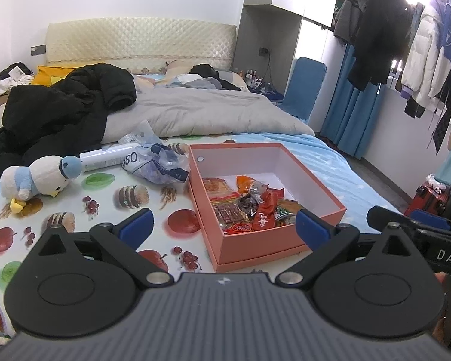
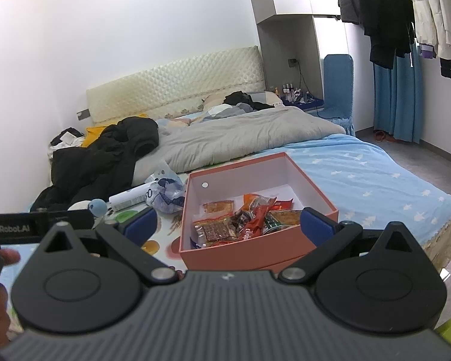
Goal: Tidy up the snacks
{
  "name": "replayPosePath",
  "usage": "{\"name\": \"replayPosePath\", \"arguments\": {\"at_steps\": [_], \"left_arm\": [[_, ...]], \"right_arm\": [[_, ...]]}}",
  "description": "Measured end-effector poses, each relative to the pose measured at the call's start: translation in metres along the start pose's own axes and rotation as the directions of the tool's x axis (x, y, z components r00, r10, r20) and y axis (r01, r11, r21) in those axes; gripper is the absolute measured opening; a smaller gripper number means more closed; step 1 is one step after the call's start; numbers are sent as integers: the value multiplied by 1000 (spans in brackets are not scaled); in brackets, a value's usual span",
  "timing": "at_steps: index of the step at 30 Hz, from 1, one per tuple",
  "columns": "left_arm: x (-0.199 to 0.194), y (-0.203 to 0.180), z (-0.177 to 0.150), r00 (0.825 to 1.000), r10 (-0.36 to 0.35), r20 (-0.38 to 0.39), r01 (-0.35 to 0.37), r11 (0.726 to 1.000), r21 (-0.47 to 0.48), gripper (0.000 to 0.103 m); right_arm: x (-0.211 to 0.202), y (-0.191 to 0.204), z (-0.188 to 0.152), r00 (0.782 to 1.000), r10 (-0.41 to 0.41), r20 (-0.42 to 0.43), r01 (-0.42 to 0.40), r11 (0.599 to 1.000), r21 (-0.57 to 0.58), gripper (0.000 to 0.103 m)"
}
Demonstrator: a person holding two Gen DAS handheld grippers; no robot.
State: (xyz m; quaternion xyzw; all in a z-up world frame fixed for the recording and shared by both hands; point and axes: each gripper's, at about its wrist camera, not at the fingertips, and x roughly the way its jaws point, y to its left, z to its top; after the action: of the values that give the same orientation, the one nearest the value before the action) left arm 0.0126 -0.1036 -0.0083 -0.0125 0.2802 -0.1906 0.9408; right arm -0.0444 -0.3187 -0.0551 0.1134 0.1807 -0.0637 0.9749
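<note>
Snacks (image 1: 249, 207): several, piled | box (image 1: 315, 192): one | claws (image 1: 222, 225) (image 2: 228, 225): two, wide

Left gripper (image 1: 222, 225) fingers spread wide, nothing held, right gripper (image 2: 228, 224) likewise spread and empty, right unit visible at 3 o'clock in left view

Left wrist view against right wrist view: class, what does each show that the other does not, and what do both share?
Only the left wrist view shows the whole plush duck, a red suitcase and the fruit-print cloth spread wide. Only the right wrist view shows the bed's far corner with its fringe and red slippers. Both share the orange box of snack packets, the white tube, the plastic bag, and open, empty grippers: left, right.
</note>
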Motion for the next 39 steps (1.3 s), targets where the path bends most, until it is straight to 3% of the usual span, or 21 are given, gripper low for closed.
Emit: {"name": "replayPosePath", "arguments": {"at_steps": [39], "left_arm": [[-4,-3,-6,1000,-23,2,23,1000,7,103]], "right_arm": [[-6,5,-1,999,-29,22,30,1000,-9,103]]}}
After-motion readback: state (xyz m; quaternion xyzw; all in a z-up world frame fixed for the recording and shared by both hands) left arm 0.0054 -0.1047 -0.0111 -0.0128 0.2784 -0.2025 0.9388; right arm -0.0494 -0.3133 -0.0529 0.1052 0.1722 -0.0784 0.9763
